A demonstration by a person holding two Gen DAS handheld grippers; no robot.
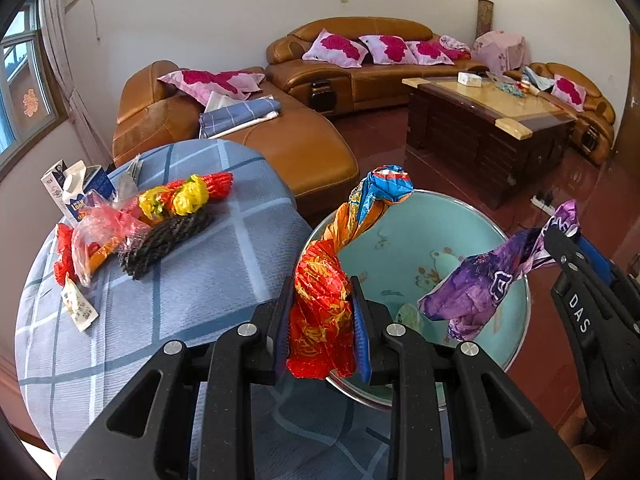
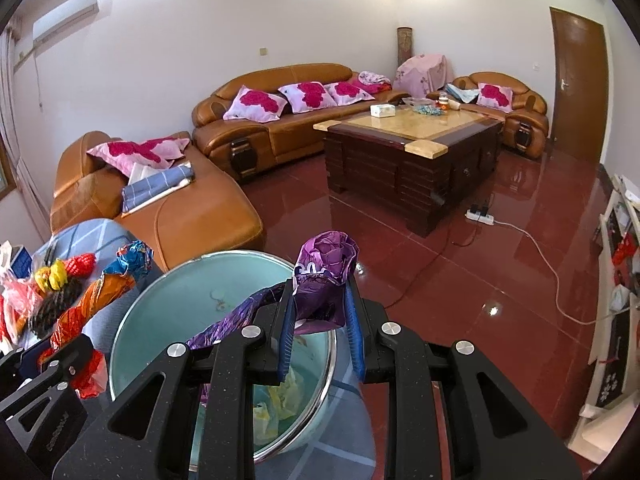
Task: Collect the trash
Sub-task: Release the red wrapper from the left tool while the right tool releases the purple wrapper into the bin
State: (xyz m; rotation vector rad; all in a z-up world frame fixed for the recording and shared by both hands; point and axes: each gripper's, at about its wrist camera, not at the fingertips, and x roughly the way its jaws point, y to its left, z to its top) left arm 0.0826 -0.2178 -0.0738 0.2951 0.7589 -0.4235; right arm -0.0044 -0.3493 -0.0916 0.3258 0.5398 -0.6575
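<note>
Trash wrappers hang over the teal basin (image 1: 508,248): left gripper (image 1: 322,320) pinches the orange wrapper (image 1: 320,300), right gripper (image 2: 320,312) the purple wrapper (image 2: 324,264). Lower both inside, probably past the rim, before releasing.

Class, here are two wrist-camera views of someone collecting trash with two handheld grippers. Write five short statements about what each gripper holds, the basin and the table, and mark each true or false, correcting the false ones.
1. The left gripper is clamped on a red and orange wrapper. True.
2. The right gripper is empty. False: it is shut on a purple wrapper.
3. The teal basin stands on the red floor. False: it sits at the edge of the table with the blue checked cloth.
4. Some scraps already lie in the basin. True: pale yellowish pieces show at its bottom.
5. The table has been cleared of trash. False: bags and a black net lie there.
</note>
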